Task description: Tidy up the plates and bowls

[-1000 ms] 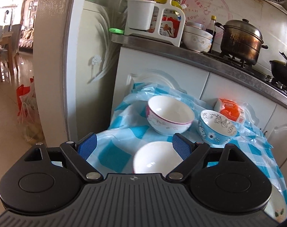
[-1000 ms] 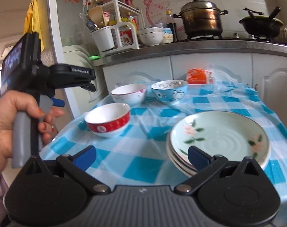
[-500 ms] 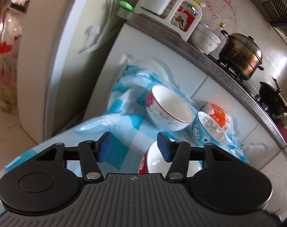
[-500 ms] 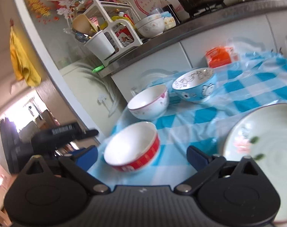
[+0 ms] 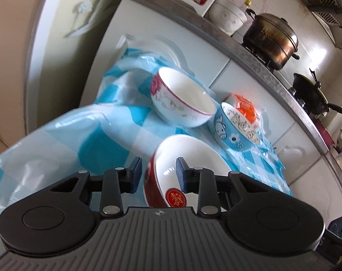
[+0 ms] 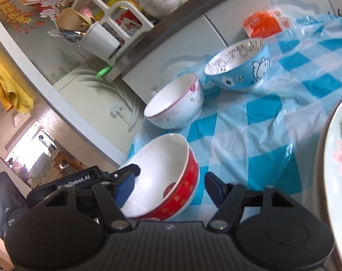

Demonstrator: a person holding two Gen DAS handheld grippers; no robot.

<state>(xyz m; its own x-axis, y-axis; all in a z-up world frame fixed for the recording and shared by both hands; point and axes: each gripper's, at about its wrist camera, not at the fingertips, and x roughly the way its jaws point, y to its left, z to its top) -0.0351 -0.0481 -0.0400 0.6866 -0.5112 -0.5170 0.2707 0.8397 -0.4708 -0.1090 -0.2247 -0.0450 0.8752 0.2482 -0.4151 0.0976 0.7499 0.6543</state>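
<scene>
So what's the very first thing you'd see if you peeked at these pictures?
The red bowl nearest the cameras, on the blue checked tablecloth. The left gripper is closing over its rim, and the right gripper closes around it. Behind sit a pink-rimmed bowl and a blue cartoon bowl.

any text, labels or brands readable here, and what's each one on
"Robot.AI", first letters hidden: on the left gripper, seen from the right wrist.
Gold character in a red roundel on the red bowl: too blurred to read.
Gold characters on the bowl's red band: unreadable.
Red festive sticker on the glass: characters too blurred.
Orange packet: print unreadable.
</scene>
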